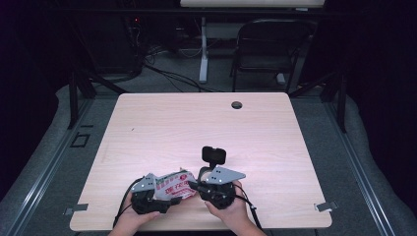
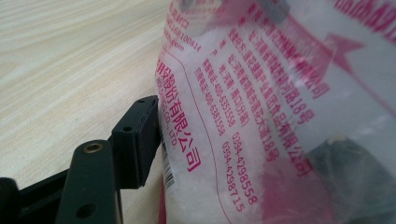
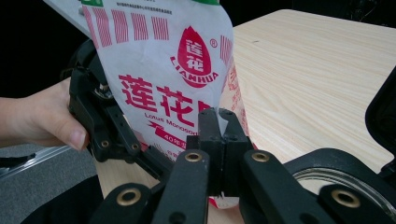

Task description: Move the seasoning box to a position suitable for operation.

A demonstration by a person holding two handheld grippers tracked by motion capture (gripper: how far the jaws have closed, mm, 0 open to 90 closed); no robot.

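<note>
**Here, a seasoning bag is pinched at the table's near edge**

The bag (image 3: 173, 79) is clamped at its lower edge by the right gripper (image 3: 219, 135), jaws fully closed. The left gripper (image 2: 140, 140) is spread wide, one pad just beside the plastic. The bag is held upright, long axis vertical, over the table (image 1: 206, 123).

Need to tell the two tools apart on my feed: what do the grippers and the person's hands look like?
Both grippers, left gripper and right gripper, are black with round bodies, brass-coloured pivot pins and flat rectangular jaw pads. Each carries a grey three-cornered plate on top, and a black cable trails back. The hands are bare; no sleeves show.
</note>
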